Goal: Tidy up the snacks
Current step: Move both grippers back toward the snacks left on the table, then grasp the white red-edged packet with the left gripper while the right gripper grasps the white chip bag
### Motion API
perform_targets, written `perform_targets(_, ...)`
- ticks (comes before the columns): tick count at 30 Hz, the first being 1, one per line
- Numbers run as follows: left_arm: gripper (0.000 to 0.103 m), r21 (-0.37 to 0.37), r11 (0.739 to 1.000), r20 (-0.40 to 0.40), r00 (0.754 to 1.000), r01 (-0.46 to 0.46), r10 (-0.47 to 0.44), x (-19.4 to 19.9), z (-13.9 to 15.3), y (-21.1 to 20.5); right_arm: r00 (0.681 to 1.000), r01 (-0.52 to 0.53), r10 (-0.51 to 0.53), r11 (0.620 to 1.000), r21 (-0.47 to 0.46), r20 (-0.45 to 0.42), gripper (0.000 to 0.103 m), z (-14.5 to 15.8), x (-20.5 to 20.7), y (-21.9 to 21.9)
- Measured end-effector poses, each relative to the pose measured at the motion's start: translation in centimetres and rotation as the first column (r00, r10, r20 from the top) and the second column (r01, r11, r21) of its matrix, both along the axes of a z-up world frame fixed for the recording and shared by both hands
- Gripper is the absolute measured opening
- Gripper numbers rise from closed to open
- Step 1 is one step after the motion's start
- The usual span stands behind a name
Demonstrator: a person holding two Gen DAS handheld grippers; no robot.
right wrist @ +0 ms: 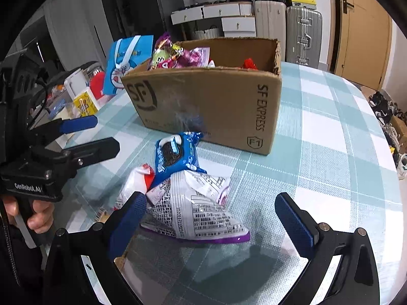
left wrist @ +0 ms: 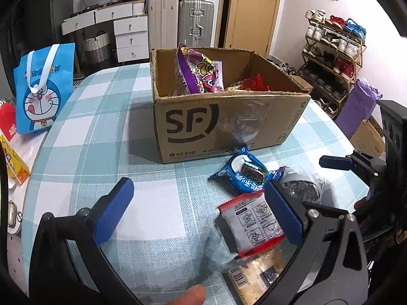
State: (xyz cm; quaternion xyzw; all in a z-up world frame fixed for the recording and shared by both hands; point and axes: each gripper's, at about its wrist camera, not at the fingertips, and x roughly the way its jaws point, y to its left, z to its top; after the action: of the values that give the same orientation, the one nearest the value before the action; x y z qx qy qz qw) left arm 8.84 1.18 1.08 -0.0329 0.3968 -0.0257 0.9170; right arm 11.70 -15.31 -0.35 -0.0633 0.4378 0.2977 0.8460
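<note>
An open SF cardboard box (left wrist: 216, 124) holds a purple packet (left wrist: 198, 73) and red packets (left wrist: 251, 84); it also shows in the right wrist view (right wrist: 218, 101). In front of it lie a blue cookie packet (left wrist: 244, 172), a red-and-white packet (left wrist: 251, 223), a biscuit packet (left wrist: 254, 274) and a clear cookie bag (left wrist: 302, 188). My left gripper (left wrist: 201, 213) is open, low over the table, left of the red-and-white packet. My right gripper (right wrist: 211, 216) is open around the white-and-purple printed bag (right wrist: 198, 213), with the blue cookie packet (right wrist: 175, 155) behind. The left gripper also shows in the right wrist view (right wrist: 101, 134).
A blue Doraemon bag (left wrist: 43, 89) and a yellow box (left wrist: 15, 162) stand at the table's left edge. The checked tablecloth (left wrist: 101, 117) covers the table. Suitcases (left wrist: 195, 23), drawers and a shoe rack (left wrist: 333, 53) stand behind.
</note>
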Motion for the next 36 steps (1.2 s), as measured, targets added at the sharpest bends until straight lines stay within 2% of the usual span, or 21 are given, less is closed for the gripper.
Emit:
perform_targets(10, 0.102, 0.002, 1.000, -0.012, 1.000, 0.007, -0.007, 0.2, -0.7, 0.0, 0.999, -0.032, 0.031, 0.999, -0.033, -0.027, 0.102, -0.7, -0.1, 0.2)
perform_targets(22, 0.102, 0.001, 1.000, -0.019, 1.000, 0.012, -0.012, 0.2, -1.1, -0.3, 0.999, -0.029, 0.029, 1.000, 0.008, -0.031, 0.102, -1.4, -0.1, 0.5)
perform_targets(27, 0.102, 0.004, 1.000, -0.023, 1.000, 0.017, -0.017, 0.2, -1.3, -0.6, 0.998, -0.048, 0.050, 0.998, 0.038, -0.035, 0.087, -1.3, -0.1, 0.5)
perform_targets(36, 0.102, 0.003, 0.999, -0.032, 0.999, 0.041, -0.041, 0.1, -1.5, -0.9, 0.997, -0.070, 0.071, 0.996, 0.046, -0.023, 0.081, -1.1, -0.3, 0.4)
